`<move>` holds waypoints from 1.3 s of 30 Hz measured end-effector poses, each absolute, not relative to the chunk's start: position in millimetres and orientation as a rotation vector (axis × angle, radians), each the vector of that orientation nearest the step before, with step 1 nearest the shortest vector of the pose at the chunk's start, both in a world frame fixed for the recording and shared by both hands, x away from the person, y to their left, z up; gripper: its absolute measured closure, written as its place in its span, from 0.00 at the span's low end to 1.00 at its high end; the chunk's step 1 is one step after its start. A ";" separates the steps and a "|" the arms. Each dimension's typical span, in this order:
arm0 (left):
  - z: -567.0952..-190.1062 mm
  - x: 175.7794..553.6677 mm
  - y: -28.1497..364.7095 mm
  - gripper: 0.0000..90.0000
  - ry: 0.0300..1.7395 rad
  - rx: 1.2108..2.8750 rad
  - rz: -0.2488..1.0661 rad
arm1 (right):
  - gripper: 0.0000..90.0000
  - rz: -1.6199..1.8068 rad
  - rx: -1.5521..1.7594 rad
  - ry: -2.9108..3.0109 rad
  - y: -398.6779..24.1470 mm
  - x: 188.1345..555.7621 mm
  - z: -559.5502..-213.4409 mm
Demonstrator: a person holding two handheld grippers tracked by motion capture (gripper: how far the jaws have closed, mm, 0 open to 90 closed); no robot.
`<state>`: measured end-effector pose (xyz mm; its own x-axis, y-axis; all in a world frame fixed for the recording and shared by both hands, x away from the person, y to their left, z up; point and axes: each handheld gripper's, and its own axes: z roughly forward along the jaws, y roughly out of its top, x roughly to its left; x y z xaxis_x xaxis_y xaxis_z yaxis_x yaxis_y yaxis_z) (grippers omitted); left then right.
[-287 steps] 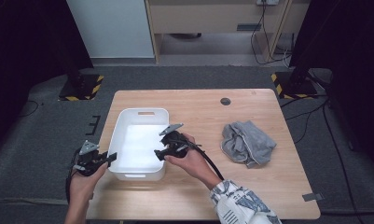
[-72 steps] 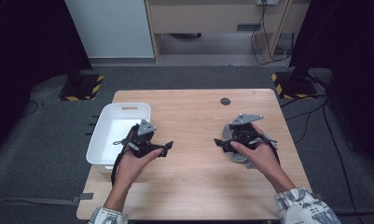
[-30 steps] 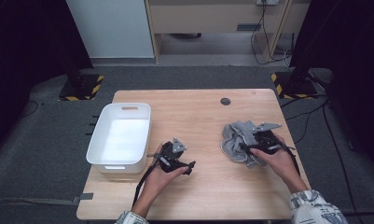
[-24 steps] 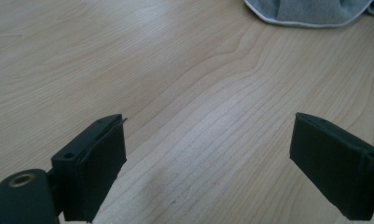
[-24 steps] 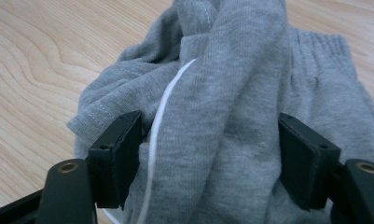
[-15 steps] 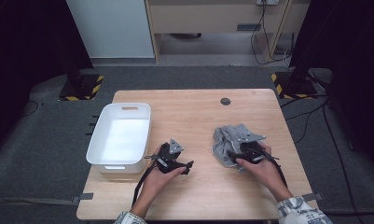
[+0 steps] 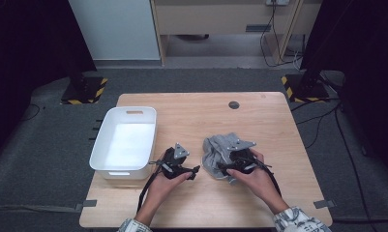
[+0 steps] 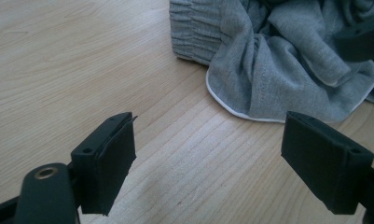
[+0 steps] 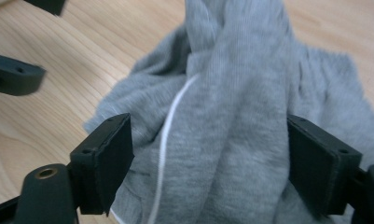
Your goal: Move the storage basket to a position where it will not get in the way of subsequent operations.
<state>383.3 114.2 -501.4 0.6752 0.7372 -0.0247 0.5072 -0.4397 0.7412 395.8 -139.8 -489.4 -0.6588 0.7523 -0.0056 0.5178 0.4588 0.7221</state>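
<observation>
Grey cloth mid-table, bin waiting empty.

The right gripper (image 7: pixel 229 170) sits on the crumpled cloth (image 7: pixel 219 155), a thick bunch of it between jaws that have just been opening; the pads stand wide and I can't tell whether they bite. The left gripper (image 7: pixel 190 170) hovers just beside the cloth, jaws parted, nothing between them, having just been closing a little. The white bin (image 7: pixel 124 143) stands well to the left with nothing inside. I'd say the work's barely begun: a firm hold, then lift and carry.
</observation>
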 end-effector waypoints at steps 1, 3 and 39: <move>-501.4 383.3 114.6 0.19 0.953 2.137 0.393 | 0.21 1.032 1.071 2.388 -140.3 395.9 -485.2; -501.7 383.1 115.3 0.19 0.955 2.137 0.395 | 0.21 1.047 1.045 2.387 -141.0 396.8 -476.2; -502.4 378.3 109.3 0.19 0.933 2.146 0.402 | 0.90 1.027 1.092 2.370 -134.2 445.0 -450.8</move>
